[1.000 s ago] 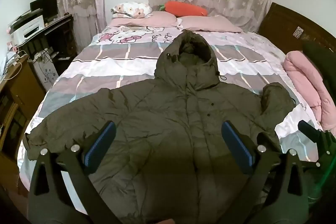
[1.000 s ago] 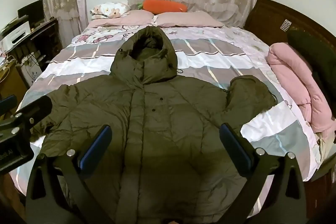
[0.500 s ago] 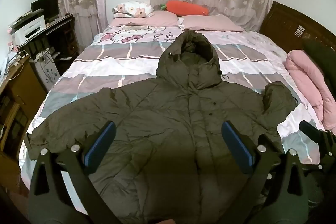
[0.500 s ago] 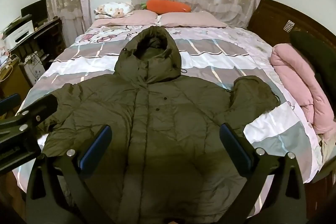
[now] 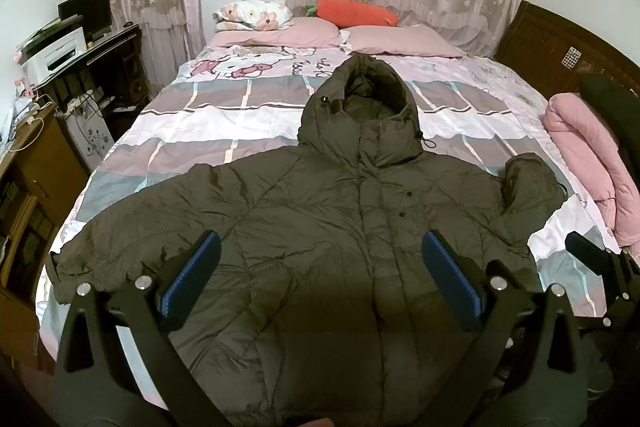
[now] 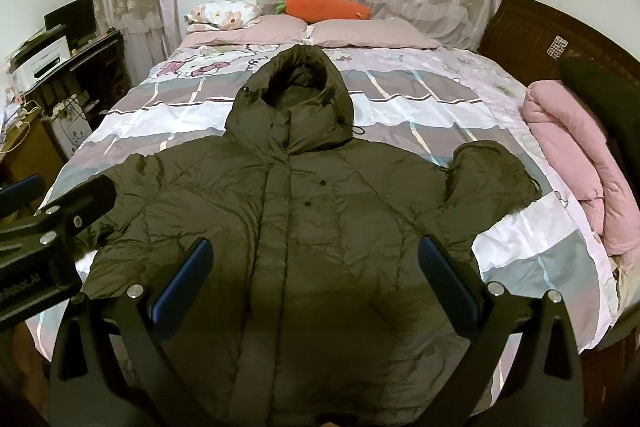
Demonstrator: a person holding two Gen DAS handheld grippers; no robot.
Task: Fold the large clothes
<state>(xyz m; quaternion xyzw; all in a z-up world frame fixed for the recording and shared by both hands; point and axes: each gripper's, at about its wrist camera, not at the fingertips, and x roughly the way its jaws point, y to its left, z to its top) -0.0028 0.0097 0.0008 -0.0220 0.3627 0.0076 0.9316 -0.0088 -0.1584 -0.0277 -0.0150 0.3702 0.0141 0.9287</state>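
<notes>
A large olive-green hooded puffer jacket (image 5: 340,227) lies face up on the bed, hood toward the pillows; it also shows in the right wrist view (image 6: 312,227). Its left sleeve (image 5: 120,247) stretches out to the bed's left edge. Its right sleeve (image 6: 488,179) is bent back on itself. My left gripper (image 5: 320,275) is open and empty, held above the jacket's lower body. My right gripper (image 6: 316,275) is open and empty above the lower body too. The left gripper also shows at the left edge of the right wrist view (image 6: 48,227).
The bed (image 5: 248,115) has a striped pink and grey cover, pink pillows (image 5: 400,41) and an orange carrot cushion (image 5: 352,13). A rolled pink quilt (image 6: 576,163) lies at the right edge. A desk with a printer (image 5: 56,55) and a cabinet stand left.
Both views have shifted slightly, with the jacket sitting a little farther right in each. Both grippers stay open and empty.
</notes>
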